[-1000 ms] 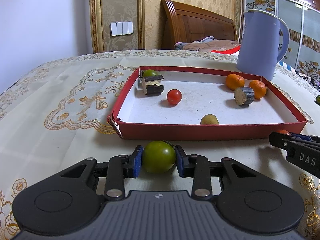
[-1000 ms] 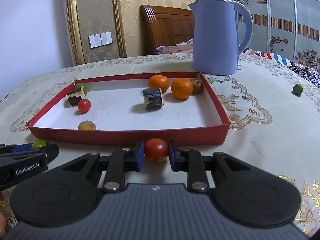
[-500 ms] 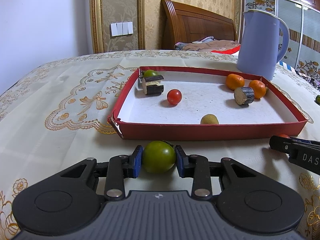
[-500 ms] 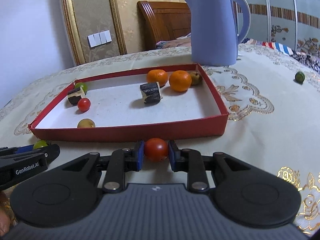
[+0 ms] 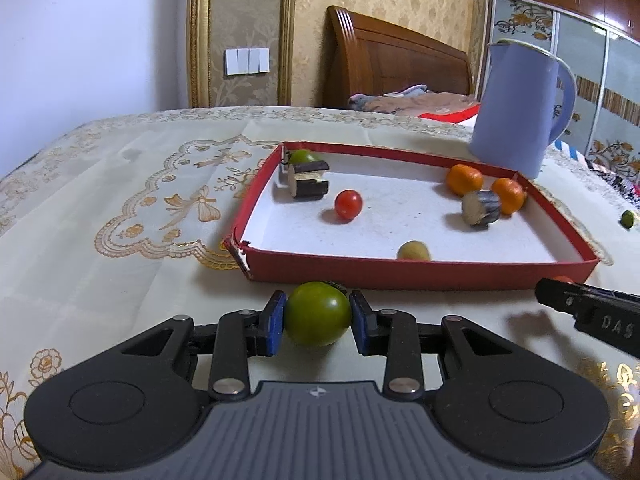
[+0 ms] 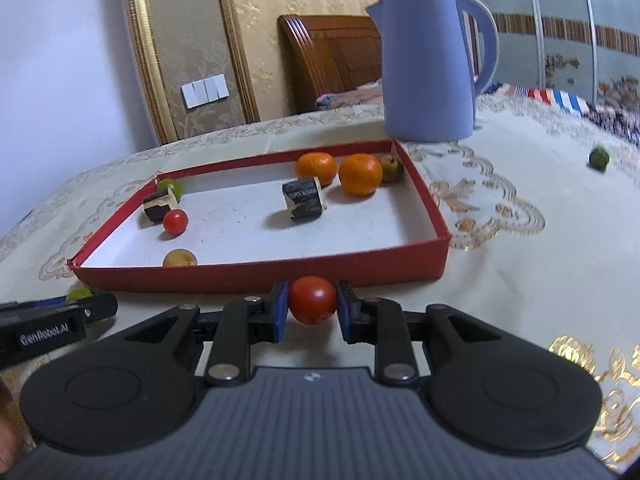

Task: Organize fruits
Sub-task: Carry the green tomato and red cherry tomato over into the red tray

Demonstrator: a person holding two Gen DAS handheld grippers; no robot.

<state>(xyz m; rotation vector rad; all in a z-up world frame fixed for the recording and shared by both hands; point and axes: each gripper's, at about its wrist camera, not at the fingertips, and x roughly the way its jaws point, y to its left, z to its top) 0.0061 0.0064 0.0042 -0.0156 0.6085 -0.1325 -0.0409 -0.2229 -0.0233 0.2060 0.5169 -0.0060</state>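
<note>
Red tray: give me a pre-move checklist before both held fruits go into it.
1. Left gripper shut on the green tomato: ok.
2. Right gripper shut on the red tomato: ok.
3. Bare floor in the red tray for both: ok.
4. Fruits lifted above the near wall: cannot tell.
5. All fruit collected: not ok, a green fruit lies on the cloth beyond the kettle.

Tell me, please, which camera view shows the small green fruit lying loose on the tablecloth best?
The right wrist view: the green fruit sits unobstructed on the tablecloth, though slightly blurred. The left wrist view shows it only at the frame's right edge, partly cut off.
</note>
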